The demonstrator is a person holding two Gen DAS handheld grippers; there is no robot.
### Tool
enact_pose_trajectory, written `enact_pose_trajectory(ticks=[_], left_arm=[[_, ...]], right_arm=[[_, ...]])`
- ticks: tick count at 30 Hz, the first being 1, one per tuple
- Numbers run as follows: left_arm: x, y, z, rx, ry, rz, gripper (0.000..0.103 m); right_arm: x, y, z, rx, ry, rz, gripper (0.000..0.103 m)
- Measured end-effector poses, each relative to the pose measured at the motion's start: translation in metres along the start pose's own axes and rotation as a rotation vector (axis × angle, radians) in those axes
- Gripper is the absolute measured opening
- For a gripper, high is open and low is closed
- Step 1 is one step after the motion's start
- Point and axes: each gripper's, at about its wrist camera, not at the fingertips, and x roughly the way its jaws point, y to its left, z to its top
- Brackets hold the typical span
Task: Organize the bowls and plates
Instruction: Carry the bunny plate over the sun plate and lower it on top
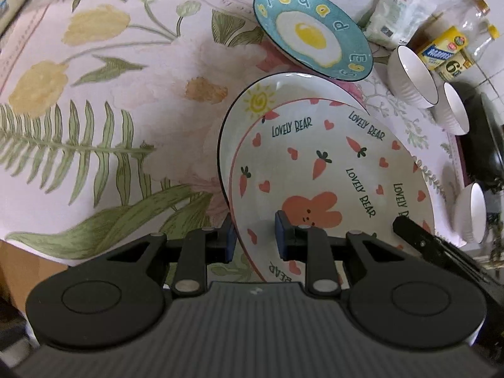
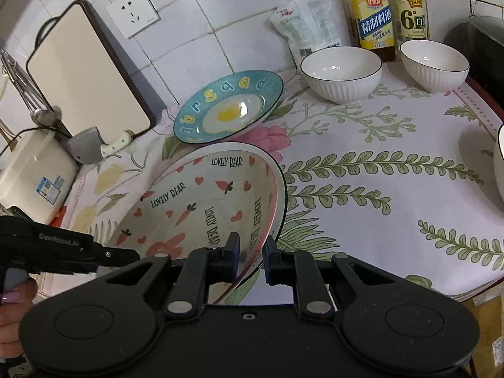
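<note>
The cream bear plate (image 1: 330, 170), dotted with carrots, hearts and "LOVELY BEAR" lettering around an orange bunny, sits nested on a larger sun-painted plate (image 1: 252, 107) on the flowered desk (image 1: 126, 100). The left gripper (image 1: 255, 236) pinches its near-left rim, the right gripper (image 2: 250, 260) its near-right rim, both closed narrow on it. Just beyond lies the blue egg plate (image 2: 230, 107), with two white bowls (image 2: 341, 72) farther right.

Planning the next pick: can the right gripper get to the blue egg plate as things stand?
Probably not yet. The right gripper is clamped on the Lovely Bear plate, which sits between it and the blue egg plate. Freed, the path looks open.
</note>
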Motion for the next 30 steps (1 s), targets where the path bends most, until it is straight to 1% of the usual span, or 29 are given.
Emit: enact_pose_trajectory(ticks=[6, 12, 15, 18, 22, 26, 30], left_arm=[[0.008, 0.002, 0.004, -0.004, 0.021, 0.018, 0.023], [0.015, 0.006, 0.006, -0.028, 0.033, 0.007, 0.024], [0.017, 0.008, 0.005, -0.044, 0.03, 0.019, 0.024], [0.021, 0.007, 0.002, -0.056, 0.028, 0.032, 0.025], [0.02, 0.002, -0.003, -0.039, 0.001, 0.054, 0.026], [0.022, -0.009, -0.005, 0.024, -0.029, 0.109, 0.026], [0.024, -0.015, -0.004, 0.052, -0.041, 0.15, 0.026]], right_arm=[[0.013, -0.002, 0.004, 0.001, 0.027, 0.002, 0.02], [0.016, 0.005, 0.006, -0.039, 0.023, -0.033, 0.02], [0.019, 0.01, 0.006, -0.067, 0.032, -0.054, 0.021], [0.021, 0.016, 0.001, -0.105, 0.02, -0.087, 0.023], [0.022, 0.017, 0.0, -0.138, 0.001, -0.103, 0.025], [0.025, 0.019, 0.001, -0.184, -0.01, -0.118, 0.027], [0.033, 0.023, 0.001, -0.244, -0.012, -0.168, 0.029]])
